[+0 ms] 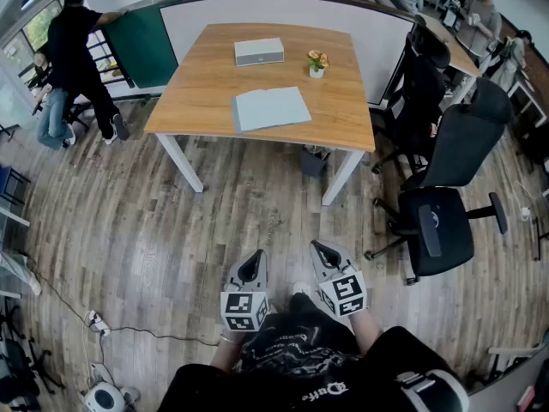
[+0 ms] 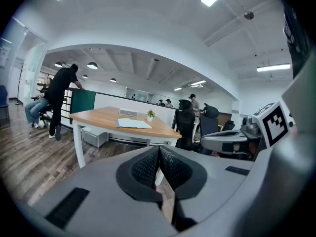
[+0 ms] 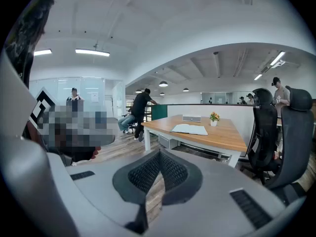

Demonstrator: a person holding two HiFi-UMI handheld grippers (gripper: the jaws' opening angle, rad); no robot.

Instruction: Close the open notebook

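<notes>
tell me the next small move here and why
Probably walk up to the table. The open notebook lies on it, well ahead and likely out of reach, while the left gripper and right gripper are both shut and empty, held close to the body.

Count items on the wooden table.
3: open notebook near the front edge, grey box behind it, small flower pot right of the box. None appear hidden.
</notes>
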